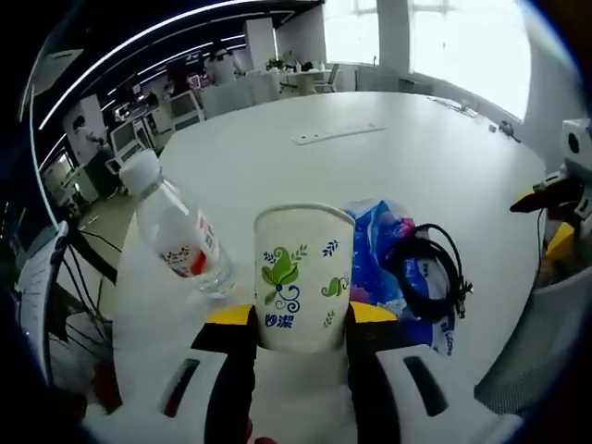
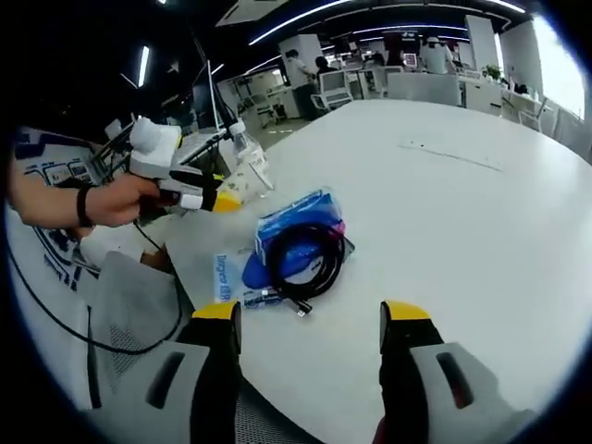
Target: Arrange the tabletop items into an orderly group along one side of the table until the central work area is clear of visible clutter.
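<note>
My left hand-held gripper (image 1: 301,324) is clenched on the paper cup (image 1: 303,276), mid-placement between the water bottle (image 1: 176,231) at 10 o'clock and the blue packet (image 1: 388,268) at 2. I judge the next move is setting it down upright; my right hand-held gripper (image 2: 310,319) hangs released over the surface (image 2: 481,240).

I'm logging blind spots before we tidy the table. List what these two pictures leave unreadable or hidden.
- Left gripper view: the paper cup held in the left claw hides the near part of the blue packet; the cup's base sits out of sight between the jaws.
- Left gripper view: the black cable covers part of the packet's print.
- Right gripper view: the water bottle is small and partly behind the left claw; its label is unreadable.
</note>
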`<state>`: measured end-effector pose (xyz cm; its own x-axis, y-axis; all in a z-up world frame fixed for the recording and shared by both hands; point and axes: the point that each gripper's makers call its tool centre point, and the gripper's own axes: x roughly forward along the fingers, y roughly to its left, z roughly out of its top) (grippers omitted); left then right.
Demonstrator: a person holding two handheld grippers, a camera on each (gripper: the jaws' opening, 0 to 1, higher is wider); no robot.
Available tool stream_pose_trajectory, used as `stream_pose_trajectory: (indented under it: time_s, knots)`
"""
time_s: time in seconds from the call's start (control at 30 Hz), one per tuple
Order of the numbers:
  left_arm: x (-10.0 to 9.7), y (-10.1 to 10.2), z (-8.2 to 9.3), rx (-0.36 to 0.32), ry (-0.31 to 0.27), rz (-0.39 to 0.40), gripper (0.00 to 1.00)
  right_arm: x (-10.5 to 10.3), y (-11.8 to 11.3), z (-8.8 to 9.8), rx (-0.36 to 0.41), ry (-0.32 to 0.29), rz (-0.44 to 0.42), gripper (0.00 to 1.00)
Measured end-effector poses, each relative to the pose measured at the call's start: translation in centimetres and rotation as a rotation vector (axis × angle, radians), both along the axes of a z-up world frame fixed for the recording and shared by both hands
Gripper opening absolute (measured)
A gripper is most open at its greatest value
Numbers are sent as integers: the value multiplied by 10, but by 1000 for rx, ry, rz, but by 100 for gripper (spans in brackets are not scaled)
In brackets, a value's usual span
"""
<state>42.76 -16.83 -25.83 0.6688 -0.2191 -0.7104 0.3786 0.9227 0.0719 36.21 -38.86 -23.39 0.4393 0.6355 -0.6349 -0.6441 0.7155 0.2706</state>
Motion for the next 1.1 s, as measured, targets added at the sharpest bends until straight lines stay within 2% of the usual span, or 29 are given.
stream_pose_trajectory:
  time_s: [0.27, 0.43, 0.53, 0.83, 1.1]
  knots:
    - [-20, -15, 10, 9, -23, -71, 37, 4, 30, 5, 18, -7, 86, 58]
    - [-29, -22, 10, 22, -23, -103, 37, 8, 42, 9, 41, -12, 108, 57]
    - [-35, -29, 13, 25, -30, -133, 37, 10, 55, 15, 89, -7, 121, 57]
    - [-44, -51, 19, 34, -44, -216, 37, 18, 71, 24, 114, -20, 154, 54]
    - [-52, -77, 27, 61, -77, -330, 37, 22, 80, 33, 162, -21, 160, 49]
